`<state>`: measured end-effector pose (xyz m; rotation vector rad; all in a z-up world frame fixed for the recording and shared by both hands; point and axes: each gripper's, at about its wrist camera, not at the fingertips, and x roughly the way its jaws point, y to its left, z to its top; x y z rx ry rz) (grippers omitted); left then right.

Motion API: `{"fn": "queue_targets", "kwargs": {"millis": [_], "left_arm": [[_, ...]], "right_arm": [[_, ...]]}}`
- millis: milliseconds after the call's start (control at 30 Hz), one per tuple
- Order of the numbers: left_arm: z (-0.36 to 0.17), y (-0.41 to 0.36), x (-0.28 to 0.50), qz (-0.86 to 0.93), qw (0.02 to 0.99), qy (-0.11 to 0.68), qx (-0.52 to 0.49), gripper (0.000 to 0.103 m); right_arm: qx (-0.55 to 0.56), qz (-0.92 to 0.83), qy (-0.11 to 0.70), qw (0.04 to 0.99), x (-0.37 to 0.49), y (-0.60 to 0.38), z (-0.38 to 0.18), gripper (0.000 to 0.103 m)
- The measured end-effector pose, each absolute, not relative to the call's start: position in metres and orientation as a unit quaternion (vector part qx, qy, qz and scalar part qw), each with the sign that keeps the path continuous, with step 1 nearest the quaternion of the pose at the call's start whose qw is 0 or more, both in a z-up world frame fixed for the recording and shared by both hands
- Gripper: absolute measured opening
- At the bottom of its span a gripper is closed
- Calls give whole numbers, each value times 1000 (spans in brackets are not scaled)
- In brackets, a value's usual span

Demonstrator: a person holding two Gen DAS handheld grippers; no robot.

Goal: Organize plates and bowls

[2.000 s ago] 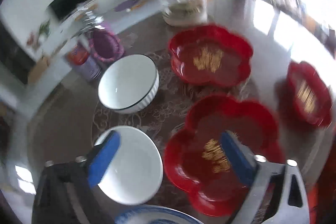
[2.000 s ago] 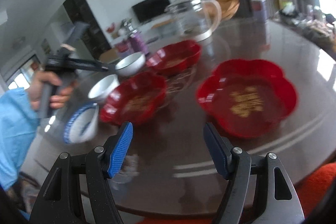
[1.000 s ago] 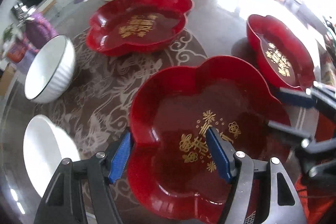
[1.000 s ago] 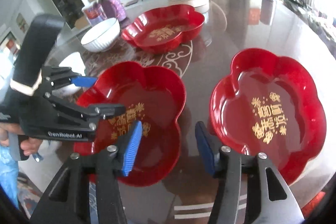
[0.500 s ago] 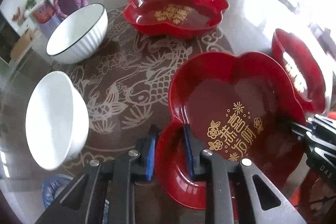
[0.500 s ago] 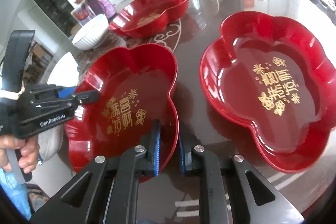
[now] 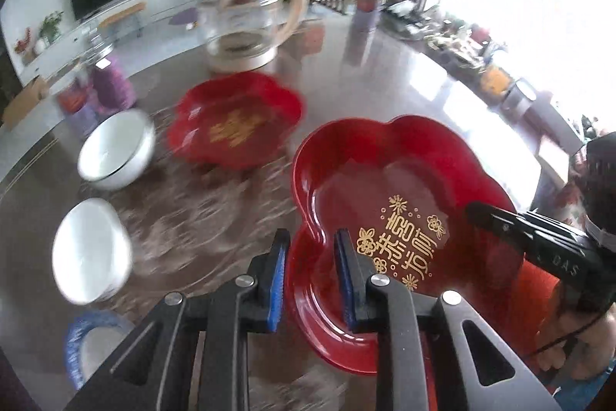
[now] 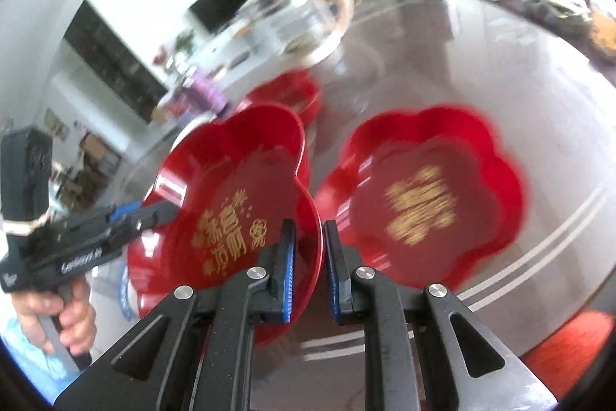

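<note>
A red flower-shaped plate [image 7: 404, 203] with gold characters hangs above the table, held by both grippers. My left gripper [image 7: 312, 249] is shut on its near rim, and my right gripper [image 7: 500, 222] clamps the opposite edge. In the right wrist view, the right gripper [image 8: 310, 234] pinches the rim of the same plate [image 8: 238, 172], and the left gripper [image 8: 154, 212] grips its far-left side. A second red plate [image 8: 423, 195] lies on the table to the right. A third red plate [image 7: 235, 122] sits farther back. Two white bowls [image 7: 115, 149] [image 7: 90, 249] stand at left.
A glass kettle [image 7: 246, 22] stands at the back of the dark round table [image 7: 385, 83]. Purple jars [image 7: 111, 83] sit behind the bowls, with a can [image 7: 365, 10] farther back. A blue-patterned dish [image 7: 92, 341] lies at the near left edge. A hand [image 8: 57, 318] holds the left gripper.
Both grippers went from open astride the plate's rim to shut on it. They have since lifted the plate off the table.
</note>
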<state>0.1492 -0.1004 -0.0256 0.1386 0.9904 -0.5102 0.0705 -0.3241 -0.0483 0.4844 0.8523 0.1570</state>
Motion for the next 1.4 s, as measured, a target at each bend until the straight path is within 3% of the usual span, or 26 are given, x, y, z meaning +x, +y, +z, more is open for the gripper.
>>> {"fn": "queue_targets", "kwargs": {"millis": [200,467,600,633,733,767,867,900,1133,1400], "left_arm": [[-47,-177,185,-257,838,478,55,23],[-82,-227,203,-236,844,463,131,24],[-85,-225,211,-224,852,454,130,25],[-85,-223,213,-217,857,449,130,25],[-76,-210,213,-210,865,443,103,33],[-71,-203,210,-210,869,438,92,42],[-58,-179,195,-195,889,409,68,84],[-53,-164,183,-188,899,392,53,89],[-78,-108,118,-170,903,393,-14,90],[-129,-78,97,-94,901,421,-32,90]], "right_arm": [[234,-1,413,880,77,-386,-58,15],[224,-37,422,878,66,-401,-89,18],[226,-23,417,880,63,-393,-97,27],[227,-20,408,884,60,-391,-97,39],[215,-33,368,904,47,-388,-91,59],[207,-48,349,913,39,-387,-87,59],[200,-72,308,927,21,-388,-83,59],[200,-77,300,930,18,-389,-82,60],[170,-75,244,952,9,-370,-67,64],[104,-14,242,964,11,-326,-63,65]]}}
